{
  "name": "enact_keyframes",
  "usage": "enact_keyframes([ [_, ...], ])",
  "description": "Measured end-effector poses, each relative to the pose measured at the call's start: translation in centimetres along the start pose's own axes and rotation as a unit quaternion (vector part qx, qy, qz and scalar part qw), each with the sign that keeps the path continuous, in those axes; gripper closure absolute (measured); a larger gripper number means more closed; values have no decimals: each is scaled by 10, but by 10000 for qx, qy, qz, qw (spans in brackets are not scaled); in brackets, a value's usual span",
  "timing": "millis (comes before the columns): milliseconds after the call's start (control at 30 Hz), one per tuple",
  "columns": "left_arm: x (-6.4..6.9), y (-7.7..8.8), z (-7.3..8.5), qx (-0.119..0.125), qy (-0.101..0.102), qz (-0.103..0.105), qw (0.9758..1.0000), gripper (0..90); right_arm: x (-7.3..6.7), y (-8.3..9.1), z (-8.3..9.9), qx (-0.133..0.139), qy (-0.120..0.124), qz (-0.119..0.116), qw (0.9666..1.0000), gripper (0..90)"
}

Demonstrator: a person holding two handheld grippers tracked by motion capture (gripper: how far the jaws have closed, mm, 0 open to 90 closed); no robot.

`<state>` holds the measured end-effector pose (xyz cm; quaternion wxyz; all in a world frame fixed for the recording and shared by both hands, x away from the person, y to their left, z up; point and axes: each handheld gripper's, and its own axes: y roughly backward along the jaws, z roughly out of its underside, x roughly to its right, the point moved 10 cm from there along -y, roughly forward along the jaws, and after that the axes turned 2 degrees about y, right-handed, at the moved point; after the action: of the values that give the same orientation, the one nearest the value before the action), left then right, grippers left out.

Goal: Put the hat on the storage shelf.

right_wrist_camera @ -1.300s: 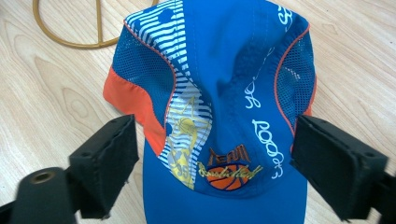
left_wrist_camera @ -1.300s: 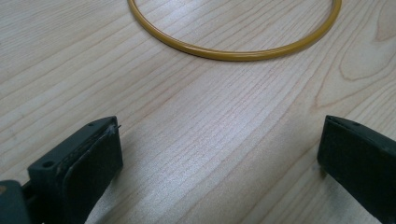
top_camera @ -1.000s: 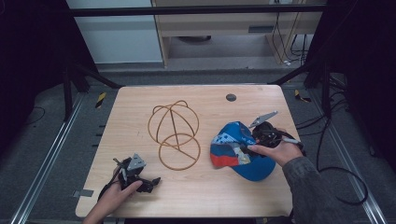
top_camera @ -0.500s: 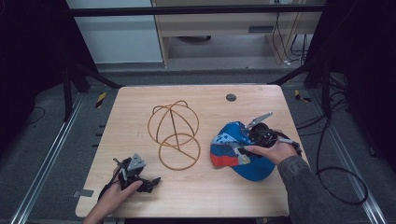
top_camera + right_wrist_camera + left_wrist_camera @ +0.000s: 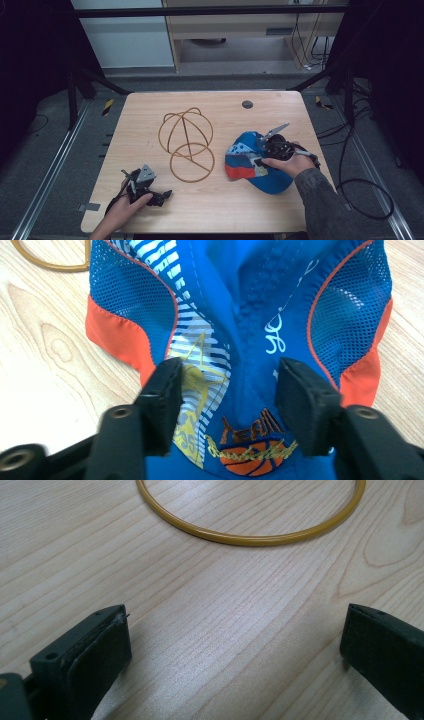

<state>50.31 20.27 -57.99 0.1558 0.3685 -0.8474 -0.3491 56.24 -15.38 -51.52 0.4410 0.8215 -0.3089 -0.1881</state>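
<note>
Where it bunches, the cap [image 5: 240, 340] shows blue mesh.

wire frame [image 5: 186, 145] | yellow, mid-table, upright dome on ring | table [image 5: 150, 115] wooden

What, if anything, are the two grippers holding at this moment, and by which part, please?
The right gripper, jaws just closing, pinches a fold of the cap's front crown. The left gripper is open, holding nothing.

wire frame [image 5: 187, 145] mid-table, bare wood [image 5: 150, 110] around
</note>
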Motion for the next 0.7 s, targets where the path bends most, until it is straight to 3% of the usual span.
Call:
enact_keyframes([
  [33, 0, 0, 0, 0, 0, 1, 10000, 0, 0, 0, 0, 6, 0, -2, 10000, 563],
  [67, 0, 0, 0, 0, 0, 1, 10000, 0, 0, 0, 0, 6, 0, -2, 10000, 563],
  [100, 0, 0, 0, 1, 0, 1, 10000, 0, 0, 0, 2, -33, -21, -49, 10000, 715],
  [233, 0, 0, 0, 0, 2, -3, 10000, 0, -2, 2, 2, -41, 9, -131, 9999, 831],
  [433, 0, 0, 0, 0, 4, -3, 10000, 0, -2, 5, 2, -68, 15, -150, 9999, 869],
  [700, 0, 0, 0, 0, 3, -4, 10000, 0, -4, 24, -8, 131, 82, -154, 9998, 881],
])
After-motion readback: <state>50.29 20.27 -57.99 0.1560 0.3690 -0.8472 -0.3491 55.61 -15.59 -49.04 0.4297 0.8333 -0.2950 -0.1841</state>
